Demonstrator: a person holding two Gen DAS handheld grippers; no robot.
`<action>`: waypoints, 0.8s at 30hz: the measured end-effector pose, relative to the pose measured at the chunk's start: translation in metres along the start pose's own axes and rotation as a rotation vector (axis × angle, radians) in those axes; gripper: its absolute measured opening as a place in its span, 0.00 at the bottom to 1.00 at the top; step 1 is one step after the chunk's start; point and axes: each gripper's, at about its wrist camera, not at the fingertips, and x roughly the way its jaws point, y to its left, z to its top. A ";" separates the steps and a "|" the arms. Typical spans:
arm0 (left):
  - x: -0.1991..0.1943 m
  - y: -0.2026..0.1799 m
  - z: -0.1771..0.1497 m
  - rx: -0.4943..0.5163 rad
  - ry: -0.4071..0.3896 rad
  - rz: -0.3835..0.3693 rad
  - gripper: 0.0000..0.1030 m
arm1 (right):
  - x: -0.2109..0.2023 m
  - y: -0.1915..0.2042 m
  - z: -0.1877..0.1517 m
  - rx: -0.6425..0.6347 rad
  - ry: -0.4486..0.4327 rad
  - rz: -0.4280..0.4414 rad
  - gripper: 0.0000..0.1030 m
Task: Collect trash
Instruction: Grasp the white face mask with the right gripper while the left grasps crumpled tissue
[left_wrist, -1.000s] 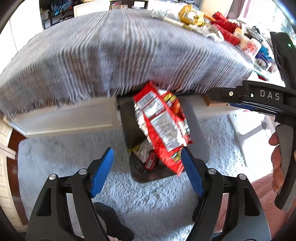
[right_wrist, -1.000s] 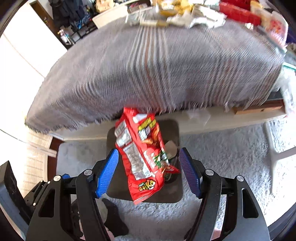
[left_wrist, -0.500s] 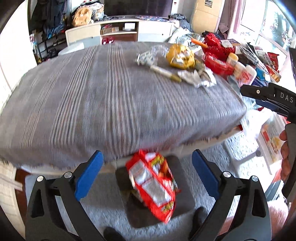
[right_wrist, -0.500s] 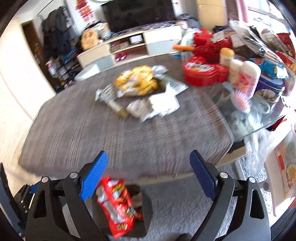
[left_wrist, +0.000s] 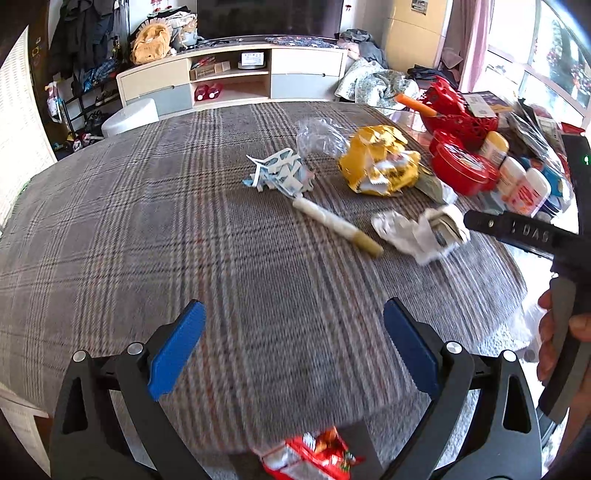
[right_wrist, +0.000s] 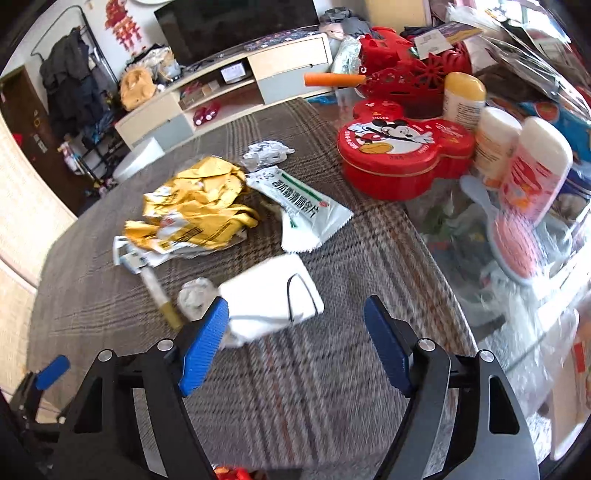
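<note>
Trash lies on the plaid tablecloth (left_wrist: 155, 221): a crumpled yellow bag (left_wrist: 378, 164) (right_wrist: 192, 206), a torn blue-white wrapper (left_wrist: 279, 175), a paper-wrapped stick (left_wrist: 338, 225) (right_wrist: 159, 293), a white face mask (right_wrist: 273, 295) (left_wrist: 421, 232) and a white-green pouch (right_wrist: 299, 206). My left gripper (left_wrist: 293, 349) is open and empty above the near part of the cloth. My right gripper (right_wrist: 295, 347) is open and empty, its left fingertip (right_wrist: 207, 336) just in front of the mask. A red snack bag (left_wrist: 312, 459) sticks out of the bin below the table edge.
A red Mickey tin (right_wrist: 402, 151), white bottles (right_wrist: 535, 173), a pink brush (right_wrist: 513, 243) and a red basket (left_wrist: 458, 114) crowd the table's right side on bare glass. A TV cabinet (left_wrist: 236, 81) stands behind the table.
Both grippers have risen from over the floor bin with the red snack bag to above the tabletop. The right one has moved forward, close to the mask. Both stayed open.
</note>
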 end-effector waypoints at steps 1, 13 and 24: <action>0.005 0.000 0.003 -0.001 0.003 -0.002 0.89 | 0.004 0.000 0.002 -0.001 -0.001 -0.013 0.74; 0.029 -0.007 0.012 0.001 0.015 -0.015 0.89 | 0.028 0.003 0.007 0.017 0.073 0.103 0.76; 0.033 -0.018 0.016 0.007 0.013 -0.018 0.89 | 0.000 0.014 0.009 -0.035 0.006 0.131 0.30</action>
